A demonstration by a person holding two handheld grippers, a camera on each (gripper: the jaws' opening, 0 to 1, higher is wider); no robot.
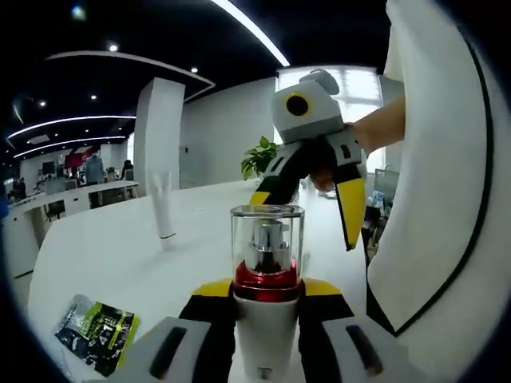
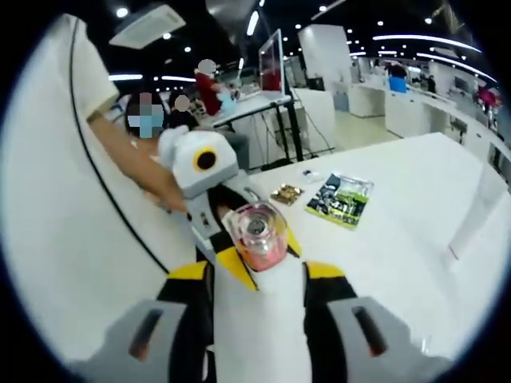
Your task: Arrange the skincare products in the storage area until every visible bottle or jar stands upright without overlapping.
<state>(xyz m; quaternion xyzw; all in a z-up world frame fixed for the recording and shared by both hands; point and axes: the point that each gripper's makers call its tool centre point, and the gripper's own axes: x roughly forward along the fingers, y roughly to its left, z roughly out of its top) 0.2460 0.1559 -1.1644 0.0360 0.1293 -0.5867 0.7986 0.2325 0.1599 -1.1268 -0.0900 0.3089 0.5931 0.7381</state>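
— Where's the left gripper (image 1: 267,307)?

— Low in the left gripper view, jaws rising from the bottom edge, yellow-tipped, closed on either side of the pump bottle (image 1: 267,275). In the right gripper view it comes in from the left (image 2: 239,239), a bare hand (image 2: 164,191) behind it.

— And the right gripper?

— In the right gripper view its own jaws (image 2: 259,275) rise from the bottom, yellow pads flanking the white body of that same bottle (image 2: 257,231); whether they press it I cannot tell. In the left gripper view it hangs above the table (image 1: 311,203), jaws spread and pointing down, a hand (image 1: 383,128) and bare forearm behind it
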